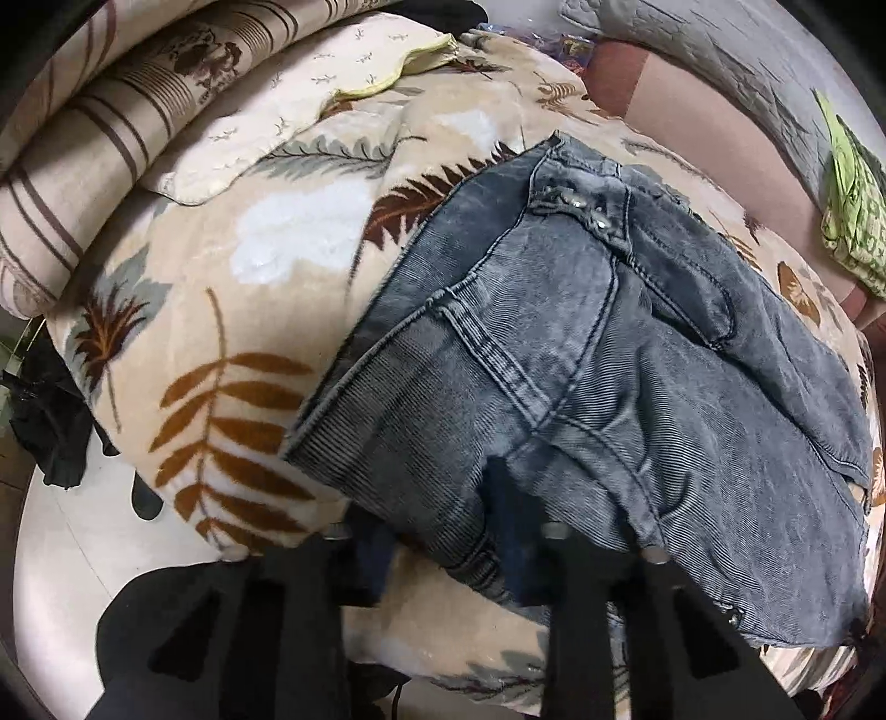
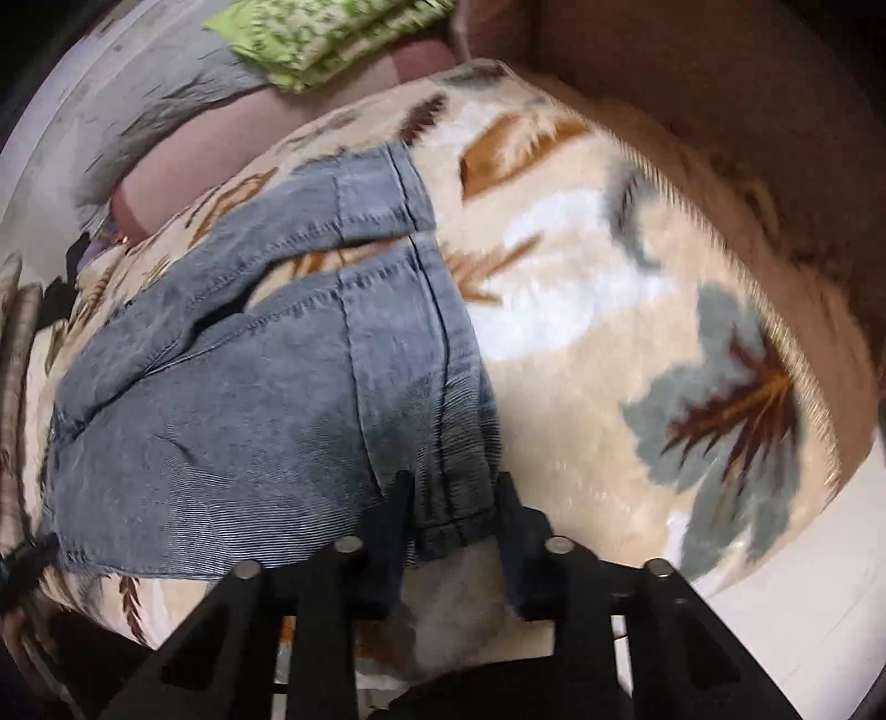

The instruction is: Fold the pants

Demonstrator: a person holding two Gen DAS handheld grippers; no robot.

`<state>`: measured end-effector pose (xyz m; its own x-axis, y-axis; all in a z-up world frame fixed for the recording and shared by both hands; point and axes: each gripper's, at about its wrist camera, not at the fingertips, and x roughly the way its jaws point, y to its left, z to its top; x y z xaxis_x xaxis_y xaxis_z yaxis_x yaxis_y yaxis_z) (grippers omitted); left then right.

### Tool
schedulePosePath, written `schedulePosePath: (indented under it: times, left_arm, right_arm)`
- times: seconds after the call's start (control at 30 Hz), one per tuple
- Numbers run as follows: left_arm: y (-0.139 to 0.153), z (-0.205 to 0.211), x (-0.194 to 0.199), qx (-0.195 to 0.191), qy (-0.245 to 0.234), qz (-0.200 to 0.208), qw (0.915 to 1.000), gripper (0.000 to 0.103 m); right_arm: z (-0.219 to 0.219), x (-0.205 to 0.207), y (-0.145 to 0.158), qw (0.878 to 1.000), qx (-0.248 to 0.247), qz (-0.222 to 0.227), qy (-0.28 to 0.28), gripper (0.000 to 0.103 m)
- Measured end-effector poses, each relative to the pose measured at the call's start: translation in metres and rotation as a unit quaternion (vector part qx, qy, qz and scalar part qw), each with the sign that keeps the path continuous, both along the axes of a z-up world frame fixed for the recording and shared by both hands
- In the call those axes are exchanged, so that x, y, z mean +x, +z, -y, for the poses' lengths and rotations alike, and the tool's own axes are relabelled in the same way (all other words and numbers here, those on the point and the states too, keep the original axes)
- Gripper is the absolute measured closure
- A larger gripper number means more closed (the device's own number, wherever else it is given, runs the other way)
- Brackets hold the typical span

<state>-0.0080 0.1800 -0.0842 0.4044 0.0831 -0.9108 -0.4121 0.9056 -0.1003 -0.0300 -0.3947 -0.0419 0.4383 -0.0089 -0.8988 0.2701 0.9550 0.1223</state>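
Grey-blue denim pants [image 1: 581, 354] lie folded on a cream blanket with leaf prints [image 1: 232, 343]. In the left wrist view the waistband and pocket face me, and my left gripper [image 1: 437, 520] has its jaws apart, with the near folded edge of the pants lying between them. In the right wrist view the hem ends of the pants [image 2: 310, 365] lie across the blanket [image 2: 609, 310]. My right gripper [image 2: 451, 509] straddles the hem corner with its fingers on either side of it and a gap still showing.
Striped cushions [image 1: 83, 166] and a cream pillow [image 1: 288, 105] lie at the head of the bed. A folded green patterned cloth [image 1: 853, 216] [image 2: 332, 39] rests on a pink sheet [image 1: 692, 127]. Dark clothing [image 1: 50, 421] lies on the white floor beside the bed.
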Motion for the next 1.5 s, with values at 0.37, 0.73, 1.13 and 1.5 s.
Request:
schedulePosePath:
  times: [0.37,0.73,1.13,1.5]
  left_arm:
    - [0.033,0.017,-0.039,0.043,-0.032,0.023,0.9983,0.054]
    - [0.048,0.042,0.022,0.094,-0.094,0.071,0.9886,0.019]
    - [0.039,0.029,0.059,0.128,-0.1,0.052,0.9854,0.017]
    - [0.001,0.001,0.163,-0.016,-0.059,0.005,0.9981,0.019]
  right_arm:
    - [0.042,-0.004,0.006,0.998,-0.024,-0.004,-0.064,0.029]
    - [0.032,0.113,0.004,0.999,0.047,0.003,-0.006,0.021]
    - [0.025,0.125,-0.002,0.999,-0.04,0.007,-0.011,0.012]
    - [0.029,0.187,-0.032,0.998,0.053,-0.018,-0.015,0.012]
